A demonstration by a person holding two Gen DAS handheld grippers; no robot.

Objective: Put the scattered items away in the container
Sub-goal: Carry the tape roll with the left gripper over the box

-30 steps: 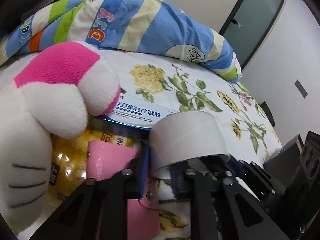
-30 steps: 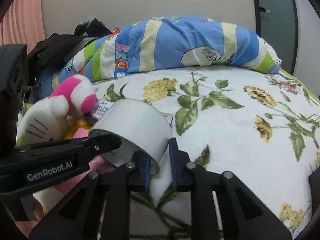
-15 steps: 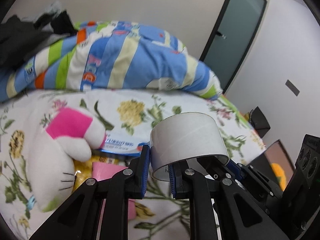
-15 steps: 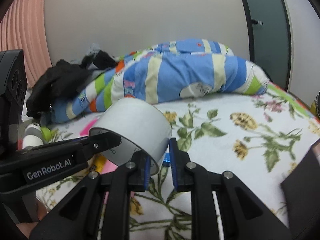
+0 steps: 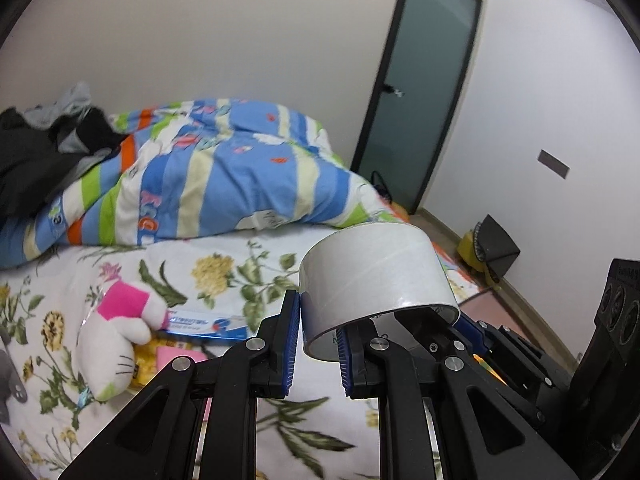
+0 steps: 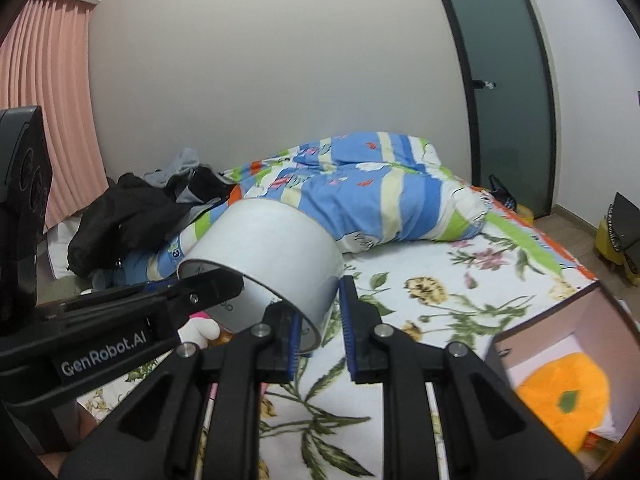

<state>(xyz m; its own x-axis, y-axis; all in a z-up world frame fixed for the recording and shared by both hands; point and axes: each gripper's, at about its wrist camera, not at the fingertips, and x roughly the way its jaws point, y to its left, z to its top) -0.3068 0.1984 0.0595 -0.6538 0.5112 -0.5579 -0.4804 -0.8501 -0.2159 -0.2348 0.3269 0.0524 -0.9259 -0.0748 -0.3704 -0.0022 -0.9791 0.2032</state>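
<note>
Both tongs are rising with the tape roll, leaving the plush cat on the bed below. Left view: left tongs are pinching the roll's near wall. Right view: right tongs are clamping the roll's opposite wall, while the open box is lying lower right of that roll.

A smooth, faintly glossy tape roll with a paper-like inner core is seen. The left tongs and right tongs are made of matt black plastic, with ribbed blue pads and bright metal screws. The bed is covered in matt printed cloth. The toy is of fluffy plush. The box looks like matt cardboard.
</note>
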